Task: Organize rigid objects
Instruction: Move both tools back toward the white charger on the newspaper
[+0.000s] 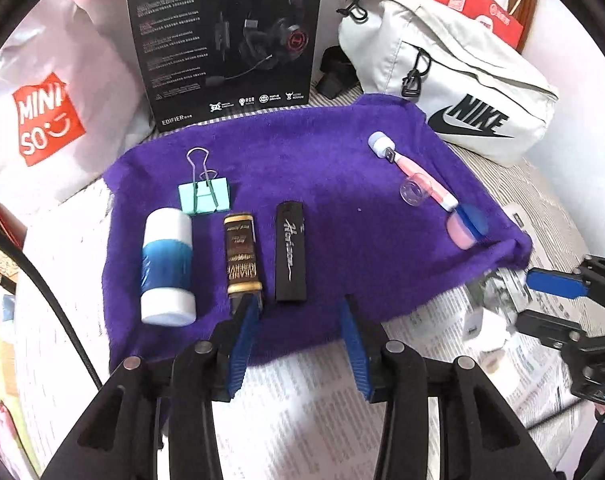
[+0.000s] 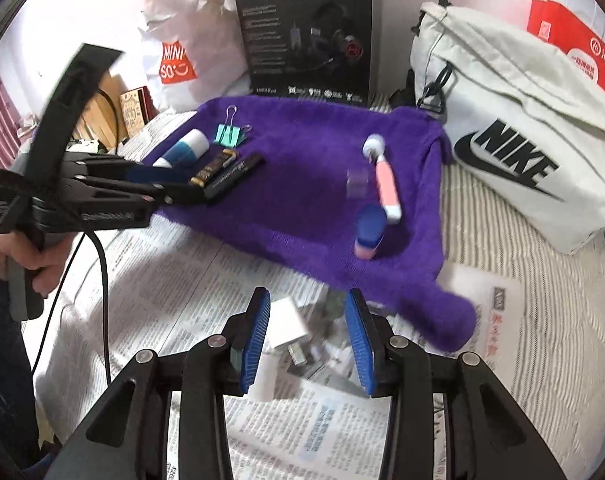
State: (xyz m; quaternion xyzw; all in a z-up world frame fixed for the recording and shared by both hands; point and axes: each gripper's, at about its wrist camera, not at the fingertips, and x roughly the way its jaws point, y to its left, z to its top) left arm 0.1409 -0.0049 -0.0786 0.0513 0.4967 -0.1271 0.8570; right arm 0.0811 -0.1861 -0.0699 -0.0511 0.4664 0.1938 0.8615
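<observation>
On a purple towel (image 1: pixel 322 168) lie, in a row at the left, a white and blue cylinder (image 1: pixel 167 266), a gold and black lighter (image 1: pixel 242 258) and a black lighter (image 1: pixel 289 250), with a mint binder clip (image 1: pixel 204 196) behind them. My left gripper (image 1: pixel 300 308) is open just in front of the two lighters, nothing between its pads. At the right lie a pink brush (image 1: pixel 416 174), a clear cap (image 1: pixel 412 192) and a pink and blue jar (image 1: pixel 466 226). My right gripper (image 2: pixel 308 300) hangs open over a white plug (image 2: pixel 288 322) on the newspaper.
A black headset box (image 1: pixel 226 40) stands behind the towel, with a white shopping bag (image 1: pixel 50 120) at left and a pale grey waist bag (image 1: pixel 462 80) at right. Newspaper (image 2: pixel 302 420) covers the near surface. A hand (image 2: pixel 26 256) holds the left gripper's handle, cable trailing.
</observation>
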